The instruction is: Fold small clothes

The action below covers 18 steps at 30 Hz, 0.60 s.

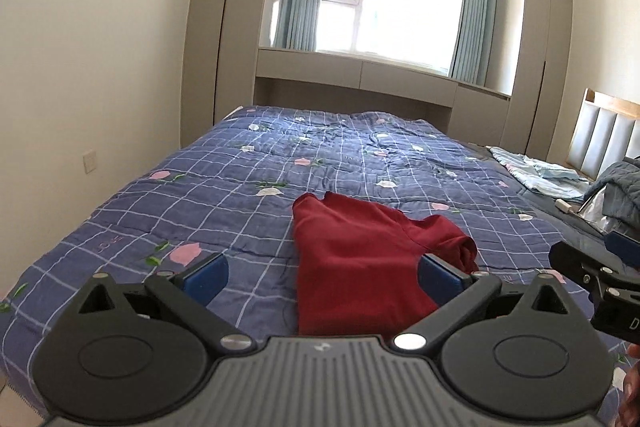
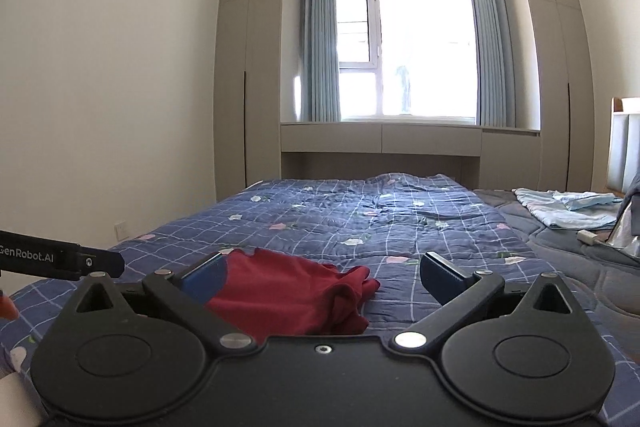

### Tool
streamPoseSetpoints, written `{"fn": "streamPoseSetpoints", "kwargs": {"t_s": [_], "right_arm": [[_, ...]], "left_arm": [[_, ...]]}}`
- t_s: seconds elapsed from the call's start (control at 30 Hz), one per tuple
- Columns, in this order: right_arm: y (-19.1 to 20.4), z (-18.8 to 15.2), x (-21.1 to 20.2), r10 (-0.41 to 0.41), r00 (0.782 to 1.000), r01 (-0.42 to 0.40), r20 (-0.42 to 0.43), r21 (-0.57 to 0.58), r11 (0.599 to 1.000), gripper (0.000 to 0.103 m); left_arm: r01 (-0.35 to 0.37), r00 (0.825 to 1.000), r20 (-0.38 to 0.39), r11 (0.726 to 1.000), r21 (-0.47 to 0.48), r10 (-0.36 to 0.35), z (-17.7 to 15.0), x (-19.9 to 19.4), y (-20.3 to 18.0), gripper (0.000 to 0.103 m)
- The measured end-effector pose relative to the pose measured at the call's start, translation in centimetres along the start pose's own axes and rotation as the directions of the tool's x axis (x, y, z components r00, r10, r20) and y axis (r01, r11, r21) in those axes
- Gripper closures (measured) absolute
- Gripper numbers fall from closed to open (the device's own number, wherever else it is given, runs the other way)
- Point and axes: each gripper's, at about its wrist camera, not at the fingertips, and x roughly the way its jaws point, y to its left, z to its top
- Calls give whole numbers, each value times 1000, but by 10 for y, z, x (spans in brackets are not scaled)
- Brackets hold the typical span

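A dark red garment (image 1: 360, 259) lies partly folded on the blue checked quilt (image 1: 240, 179), with a rolled sleeve at its right side. My left gripper (image 1: 320, 277) is open above its near edge and holds nothing; its right finger sits over the cloth. In the right wrist view the red garment (image 2: 292, 291) lies between the fingers, toward the left one. My right gripper (image 2: 320, 279) is open and empty above it. The right gripper's body shows at the right edge of the left wrist view (image 1: 592, 275). The left gripper's body shows at the left edge of the right wrist view (image 2: 60, 259).
Light blue clothes (image 2: 568, 207) and a grey quilt (image 1: 620, 195) lie at the bed's right side near the padded headboard (image 1: 608, 139). A small white object (image 2: 586, 237) lies there too. Wardrobes and a window stand behind the bed; a wall runs along the left.
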Motion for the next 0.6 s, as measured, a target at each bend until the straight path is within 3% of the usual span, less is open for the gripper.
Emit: {"fn": "streamPoseSetpoints", "kwargs": {"t_s": [0.27,0.6], "right_arm": [[10,-16,-33,-20,1000,20,21,16,1000,1],[5,-44,-38,-58,998,59,-8,67,996,1]], "left_arm": [[-13,1000,23,999,-34,14,-22,-19,8,0],[-47,999,11,997,-66,48,-62,-18,9,0]]}}
